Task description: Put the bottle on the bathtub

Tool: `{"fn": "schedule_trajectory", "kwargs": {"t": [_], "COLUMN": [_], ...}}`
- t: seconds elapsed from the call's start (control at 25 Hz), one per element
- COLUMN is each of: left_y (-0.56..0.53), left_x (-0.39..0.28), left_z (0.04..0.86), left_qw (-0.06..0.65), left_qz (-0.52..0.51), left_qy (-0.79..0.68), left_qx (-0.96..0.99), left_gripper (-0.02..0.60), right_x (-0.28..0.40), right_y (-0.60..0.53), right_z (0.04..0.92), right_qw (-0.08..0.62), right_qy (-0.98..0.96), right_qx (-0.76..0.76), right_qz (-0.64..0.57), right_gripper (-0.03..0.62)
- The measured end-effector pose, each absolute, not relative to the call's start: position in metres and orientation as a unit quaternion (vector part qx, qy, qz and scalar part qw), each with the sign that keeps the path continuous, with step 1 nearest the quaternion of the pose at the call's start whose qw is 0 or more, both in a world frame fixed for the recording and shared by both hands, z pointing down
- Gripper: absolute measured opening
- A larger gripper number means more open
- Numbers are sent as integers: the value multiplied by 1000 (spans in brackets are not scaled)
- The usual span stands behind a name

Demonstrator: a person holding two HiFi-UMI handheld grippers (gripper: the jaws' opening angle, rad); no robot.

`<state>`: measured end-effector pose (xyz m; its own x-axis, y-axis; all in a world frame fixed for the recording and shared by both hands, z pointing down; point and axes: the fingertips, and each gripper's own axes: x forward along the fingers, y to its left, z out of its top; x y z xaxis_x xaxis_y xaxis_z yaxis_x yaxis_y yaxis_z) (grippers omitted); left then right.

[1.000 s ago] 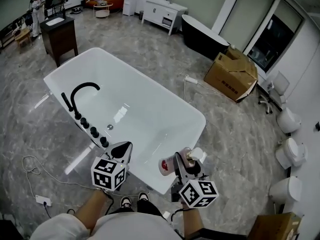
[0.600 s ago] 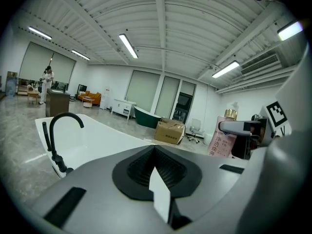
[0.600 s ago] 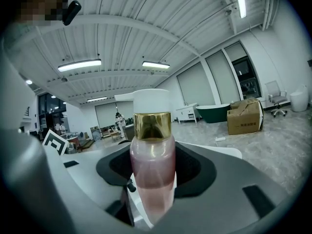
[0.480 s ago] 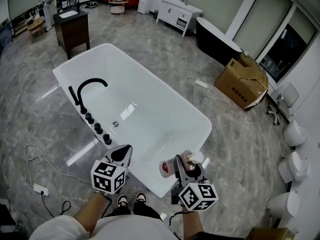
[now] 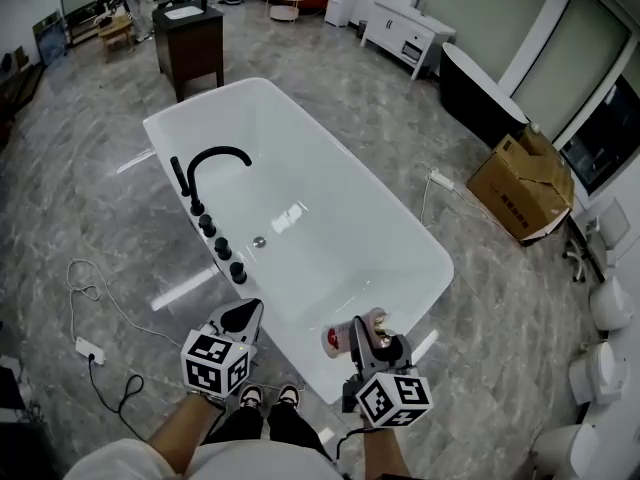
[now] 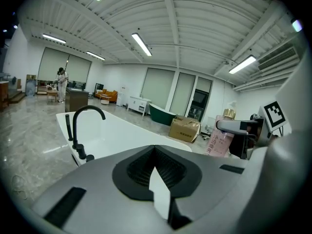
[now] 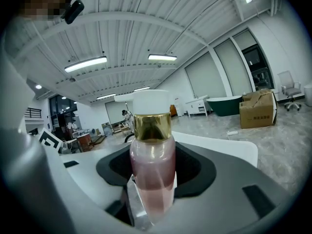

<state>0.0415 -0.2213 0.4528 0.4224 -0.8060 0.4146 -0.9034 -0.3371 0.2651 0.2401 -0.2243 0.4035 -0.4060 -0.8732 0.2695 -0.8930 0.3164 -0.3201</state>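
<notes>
In the head view, a white bathtub (image 5: 436, 258) fills the middle of the floor, with a black arched faucet (image 5: 213, 158) on its left rim. My right gripper (image 5: 362, 336) hovers over the tub's near end, shut on a bottle (image 5: 338, 340) of pink liquid. In the right gripper view the bottle (image 7: 152, 169) stands upright between the jaws of the right gripper (image 7: 152, 182), showing a gold collar and white cap. My left gripper (image 5: 243, 315) is beside the tub's near left rim, shut and empty. The left gripper view shows the tub (image 6: 122, 130), the faucet (image 6: 79, 126) and the held bottle (image 6: 219, 141).
A cardboard box (image 5: 525, 183) and a black tub (image 5: 480, 93) sit at the far right. A dark cabinet (image 5: 190, 33) stands beyond the tub. A cable (image 5: 92, 290) trails on the floor at left. Toilets (image 5: 607, 303) line the right edge.
The head view has swung, so the tub now sits further right and lower. Both grippers have sunk slightly at the tub's near end. The bottle stays in the right gripper.
</notes>
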Motion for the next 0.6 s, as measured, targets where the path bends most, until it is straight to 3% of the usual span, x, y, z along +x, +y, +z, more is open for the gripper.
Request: {"fn": "schedule_trajectory", "kwargs": {"t": [0.6], "left_y": [-185], "left_x": [-15], "left_z": [510], "left_qw": [287], "left_qz": [112], "left_qy": [-612], "left_qx": [728], "left_gripper": [3], "right_x": [182], "right_y": [-244], "right_z": [463], "right_qw": [58], "right_qy": [-851], "right_qx": [452], "right_qz": [263], "right_gripper": [232]}}
